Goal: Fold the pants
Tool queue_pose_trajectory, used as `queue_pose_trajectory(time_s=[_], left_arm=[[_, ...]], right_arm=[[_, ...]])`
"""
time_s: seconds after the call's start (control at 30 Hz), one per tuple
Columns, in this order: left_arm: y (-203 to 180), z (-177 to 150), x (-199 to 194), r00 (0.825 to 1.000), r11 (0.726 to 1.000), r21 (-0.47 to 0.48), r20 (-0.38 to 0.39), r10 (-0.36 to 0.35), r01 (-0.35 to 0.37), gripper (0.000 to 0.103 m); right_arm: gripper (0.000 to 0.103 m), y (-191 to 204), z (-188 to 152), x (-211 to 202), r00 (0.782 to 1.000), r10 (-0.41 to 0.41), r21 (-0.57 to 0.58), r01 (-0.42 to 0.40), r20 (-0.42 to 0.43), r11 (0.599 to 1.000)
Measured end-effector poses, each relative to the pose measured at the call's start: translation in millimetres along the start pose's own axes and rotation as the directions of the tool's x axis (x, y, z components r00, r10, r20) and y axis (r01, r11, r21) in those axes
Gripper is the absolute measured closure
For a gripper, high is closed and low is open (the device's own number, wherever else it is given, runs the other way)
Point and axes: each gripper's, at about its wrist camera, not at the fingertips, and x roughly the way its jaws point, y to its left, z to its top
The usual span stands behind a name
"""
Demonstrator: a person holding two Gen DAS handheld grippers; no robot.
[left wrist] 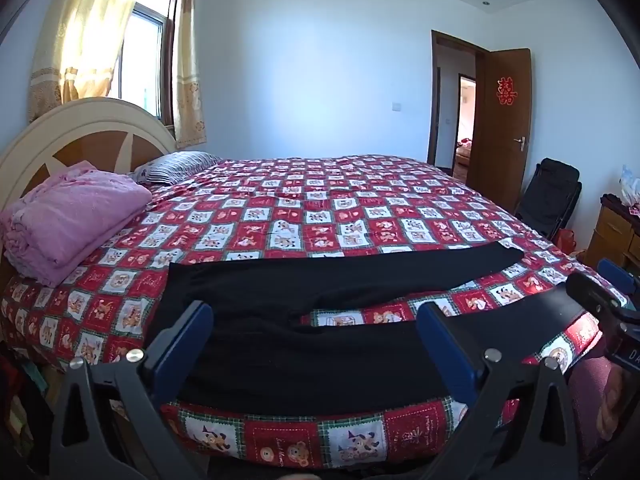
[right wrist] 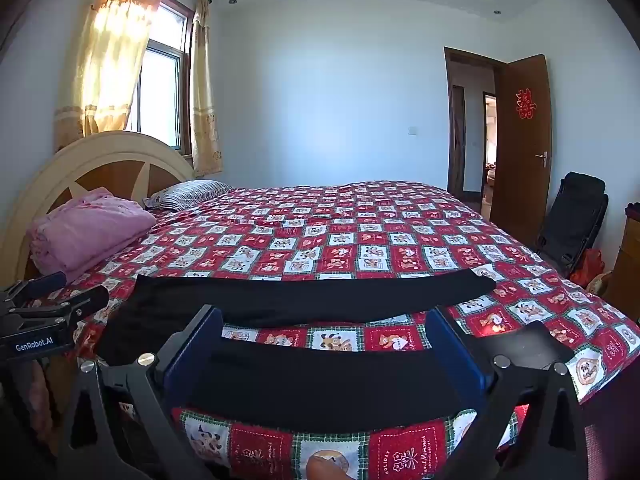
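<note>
Nearest, the left claw (left wrist: 316, 340) and the right claw (right wrist: 324, 344) both stand wide and empty over the near leg of the black pants (left wrist: 320, 296), which lie spread along the near edge of the bed (left wrist: 320, 208), waist to the left. Beyond, the far leg angles away rightward. Pinching the patterned bedspread (right wrist: 360, 256) along with the cloth could drag it and rumple the fold.

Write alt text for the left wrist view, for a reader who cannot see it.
Black pants lie spread flat, legs apart, near the front edge of a bed with a red patchwork quilt. The left gripper hovers over them, jaws wide open. A folded pink blanket sits by the headboard.
</note>
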Motion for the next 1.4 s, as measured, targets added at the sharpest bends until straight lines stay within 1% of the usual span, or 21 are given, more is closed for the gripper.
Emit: queue_pose_trajectory(time_s=[0.1, 0.13, 0.17, 0.2, 0.27, 0.43, 0.93, 1.4], left_arm=[[-11.1, -5.2, 1.1, 1.000, 0.999, 0.037, -0.009, 0.022, -0.022, 0.000], [-9.6, -5.2, 3.3, 1.000, 0.999, 0.033, -0.023, 0.007, -0.006, 0.000], [-12.9, -6.3, 2.8, 1.000, 0.999, 0.034, -0.022, 0.008, -0.008, 0.000], [-3.8, -3.7, 5.0, 0.999, 1.000, 0.008, -0.033, -0.012, 0.012, 0.000], [-3.4, -3.3, 6.2, 0.999, 1.000, 0.007, -0.036, -0.019, 0.019, 0.000], [-1.6, -4.6, 6.9, 0.999, 1.000, 0.005, -0.029, -0.015, 0.015, 0.000], [-0.1, -3.1, 6.4, 0.999, 1.000, 0.002, -0.029, -0.015, 0.015, 0.000], [2.3, -1.8, 6.8, 1.000, 1.000, 0.002, -0.027, -0.016, 0.016, 0.000]], right_arm=[[0.001, 0.0, 0.0, -0.3, 1.000, -0.003, 0.002, 0.003, -0.002, 1.000], [0.001, 0.0, 0.0, -0.6, 1.000, -0.003, 0.002, 0.003, -0.001, 1.000], [0.001, 0.2, -0.1, -0.8, 1.000, -0.003, 0.002, 0.003, -0.001, 1.000], [0.001, 0.6, -0.3, -1.0, 1.000, -0.004, 0.002, 0.004, -0.001, 1.000], [0.001, 1.4, -0.9, -1.5, 1.000, -0.003, 0.000, 0.003, -0.003, 1.000], [0.001, -1.7, -6.3, -0.9, 1.000, -0.001, -0.004, 0.001, -0.009, 1.000], [0.001, 2.8, -3.8, 7.3, 0.999, -0.002, -0.001, 0.002, -0.036, 1.000], [0.001, -0.9, -4.9, 8.9, 0.999, -0.004, 0.003, 0.004, -0.040, 1.000]])
